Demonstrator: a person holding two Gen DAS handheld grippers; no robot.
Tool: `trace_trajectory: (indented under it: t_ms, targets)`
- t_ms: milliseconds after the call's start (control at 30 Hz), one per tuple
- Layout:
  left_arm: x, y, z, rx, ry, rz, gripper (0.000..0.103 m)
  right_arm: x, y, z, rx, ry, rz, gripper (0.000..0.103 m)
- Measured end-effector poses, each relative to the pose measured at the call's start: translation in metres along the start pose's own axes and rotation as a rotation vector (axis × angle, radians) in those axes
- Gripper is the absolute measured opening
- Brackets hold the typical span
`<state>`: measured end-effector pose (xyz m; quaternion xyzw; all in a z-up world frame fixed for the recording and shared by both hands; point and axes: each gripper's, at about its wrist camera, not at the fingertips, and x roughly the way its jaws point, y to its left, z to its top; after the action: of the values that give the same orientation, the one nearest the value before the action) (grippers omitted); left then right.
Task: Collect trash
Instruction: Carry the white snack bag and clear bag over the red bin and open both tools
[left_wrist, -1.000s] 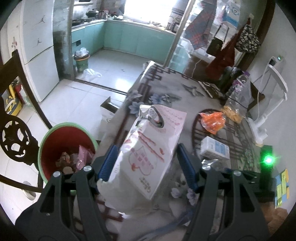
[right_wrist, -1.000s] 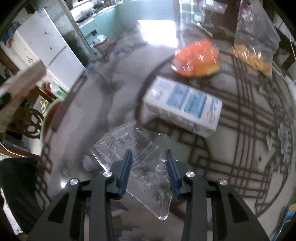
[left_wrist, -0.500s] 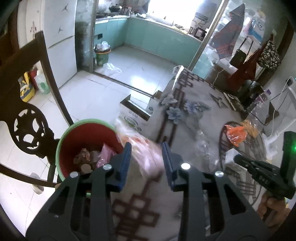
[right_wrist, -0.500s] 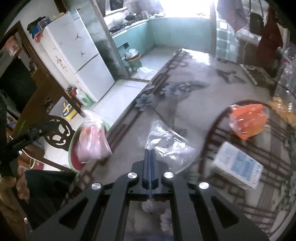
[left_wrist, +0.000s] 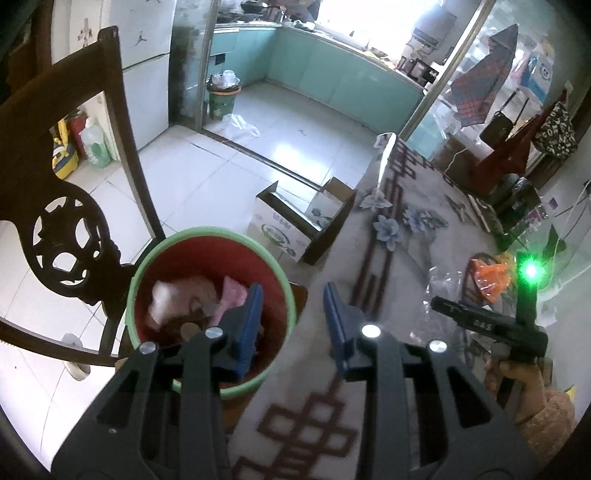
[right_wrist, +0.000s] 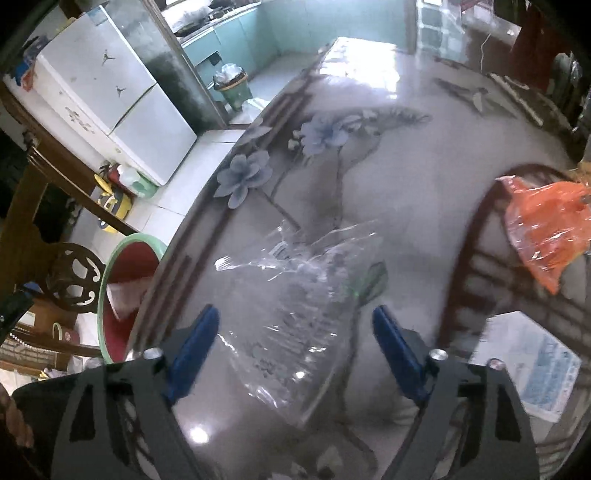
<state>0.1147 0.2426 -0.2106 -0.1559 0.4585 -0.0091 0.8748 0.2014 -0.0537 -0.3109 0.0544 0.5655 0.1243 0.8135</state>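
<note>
My left gripper hangs over the table edge beside a red bin with a green rim; its jaws stand apart with nothing between them. A white and pink bag lies in the bin on other rubbish. My right gripper points down at the flowered table, and its jaws are opening. A crumpled clear plastic bag lies loose between the blue pads, which do not press it. An orange bag rests at the right. The bin shows past the table's left edge.
A dark carved chair stands against the bin. An open cardboard box sits on the tiled floor beyond. A white and blue carton lies at the table's right. A fridge and a small green kitchen bin stand farther off.
My left gripper swung left over the bin, and the white bag it carried is now in the bin. My right gripper, shut by the clear bag, has spread its jaws around it.
</note>
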Motion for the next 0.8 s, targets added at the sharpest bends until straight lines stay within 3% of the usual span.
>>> trace_trajectory:
  t_ms: [33, 100, 167, 467, 567, 633, 667, 700, 800]
  targets:
    - [0.000, 0.002, 0.001, -0.007, 0.002, -0.003, 0.033, 0.002, 0.000, -0.001, 0.004, 0.008, 0.011, 0.043]
    - [0.000, 0.005, 0.002, -0.016, -0.003, -0.011, 0.034, 0.005, 0.003, -0.001, 0.006, 0.011, 0.023, 0.038]
    - [-0.001, 0.007, 0.003, -0.015, -0.017, -0.012, 0.037, 0.001, 0.009, -0.001, 0.002, 0.004, 0.045, 0.026]
    - [-0.003, 0.019, 0.005, -0.056, -0.048, -0.001, 0.040, -0.012, 0.089, 0.010, -0.127, -0.009, 0.237, 0.022]
    - [-0.007, 0.022, 0.006, -0.063, -0.065, 0.005, 0.043, -0.007, 0.124, 0.011, -0.196, 0.014, 0.310, 0.032]
    - [-0.009, 0.026, 0.006, -0.078, -0.075, 0.011, 0.055, -0.004, 0.140, 0.010, -0.222, 0.027, 0.351, 0.041]
    - [-0.010, 0.028, 0.006, -0.089, -0.082, 0.015, 0.058, -0.004, 0.146, 0.010, -0.230, 0.024, 0.359, 0.058]
    - [-0.012, 0.030, 0.006, -0.100, -0.088, 0.016, 0.059, -0.006, 0.149, 0.009, -0.237, 0.011, 0.357, 0.067]
    - [-0.011, 0.032, 0.006, -0.117, -0.085, 0.017, 0.059, -0.012, 0.149, 0.006, -0.252, -0.008, 0.336, 0.065]
